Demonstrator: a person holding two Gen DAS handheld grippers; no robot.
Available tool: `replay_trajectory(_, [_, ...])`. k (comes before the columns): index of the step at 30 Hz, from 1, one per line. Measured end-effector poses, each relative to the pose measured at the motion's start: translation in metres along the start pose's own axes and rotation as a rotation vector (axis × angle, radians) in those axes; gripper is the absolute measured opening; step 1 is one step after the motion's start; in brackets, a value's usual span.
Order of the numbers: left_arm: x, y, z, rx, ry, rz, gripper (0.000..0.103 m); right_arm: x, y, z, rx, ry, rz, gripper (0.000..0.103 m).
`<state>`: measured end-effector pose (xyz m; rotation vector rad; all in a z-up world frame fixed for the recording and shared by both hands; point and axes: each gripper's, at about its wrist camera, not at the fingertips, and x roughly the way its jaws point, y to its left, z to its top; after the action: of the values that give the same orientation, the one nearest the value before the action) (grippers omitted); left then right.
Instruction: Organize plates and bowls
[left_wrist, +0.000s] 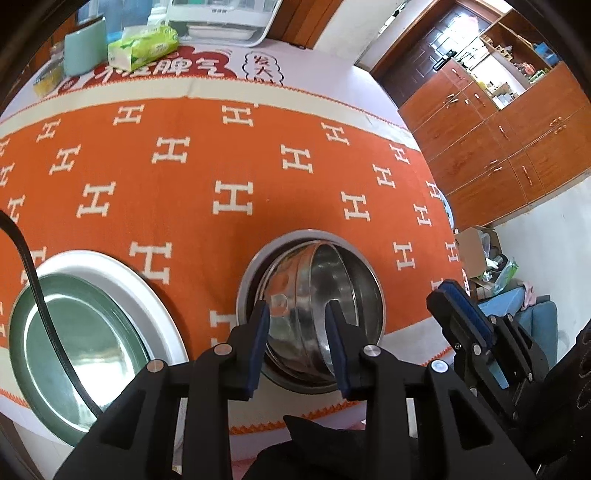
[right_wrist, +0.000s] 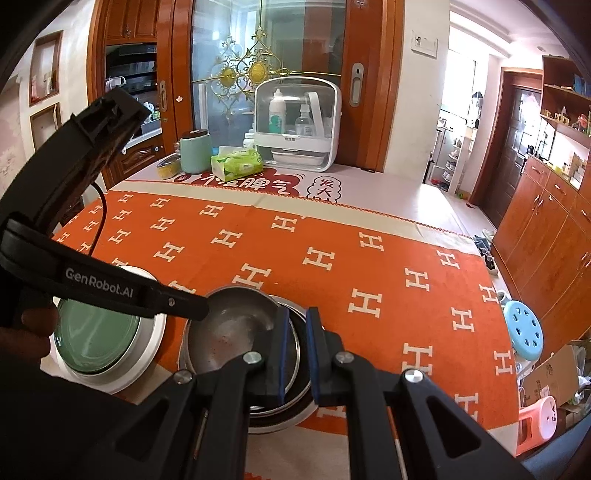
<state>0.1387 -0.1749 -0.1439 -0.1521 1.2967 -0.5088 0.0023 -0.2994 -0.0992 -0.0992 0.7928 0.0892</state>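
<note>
Several nested steel bowls (left_wrist: 332, 280) (right_wrist: 236, 325) sit in a white dish (left_wrist: 245, 284) near the table's front edge; the top bowl leans tilted inside the stack. My left gripper (left_wrist: 297, 325) (right_wrist: 199, 312) hovers over them, its jaws apart with no pad pressing on a bowl. To the left a green plate (left_wrist: 85, 332) (right_wrist: 96, 332) rests on a larger white plate (left_wrist: 147, 280) (right_wrist: 157, 332). My right gripper (right_wrist: 298, 332) (left_wrist: 448, 295) is shut over the stack's right edge; in the left wrist view it stands apart from the bowls.
An orange cloth (right_wrist: 332, 236) with white H marks covers the table. At the back stand a green canister (right_wrist: 194, 153), a tissue pack (right_wrist: 238, 162) and a white dish box (right_wrist: 295, 125). Wooden cabinets (right_wrist: 546, 229), a blue stool (right_wrist: 524, 328) and a pink stool (right_wrist: 537, 424) are on the right.
</note>
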Motion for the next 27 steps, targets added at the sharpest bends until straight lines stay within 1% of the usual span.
replay_trajectory(3, [-0.003, 0.0, 0.0, 0.004, -0.015, 0.017, 0.03, 0.0, 0.0, 0.001, 0.001, 0.005, 0.002, 0.009])
replay_trajectory(14, [-0.004, 0.0, -0.012, -0.045, -0.035, 0.062, 0.031, -0.006, -0.007, -0.004, -0.018, -0.005, 0.029, 0.009])
replay_trajectory(18, [-0.004, 0.001, -0.016, -0.093, -0.057, 0.089, 0.032, -0.007, -0.018, -0.005, -0.022, 0.001, 0.047, 0.009])
replay_trajectory(20, [-0.003, 0.004, -0.018, -0.125, -0.063, 0.111, 0.032, -0.006, -0.023, -0.006, -0.023, 0.011, 0.069, 0.009])
replay_trajectory(23, [0.0, 0.009, -0.022, -0.168, -0.069, 0.153, 0.032, 0.0, -0.03, -0.007, -0.035, 0.036, 0.131, 0.009])
replay_trajectory(27, [0.004, 0.013, -0.027, -0.214, -0.071, 0.169, 0.032, 0.01, -0.035, -0.01, -0.054, 0.082, 0.187, 0.01])
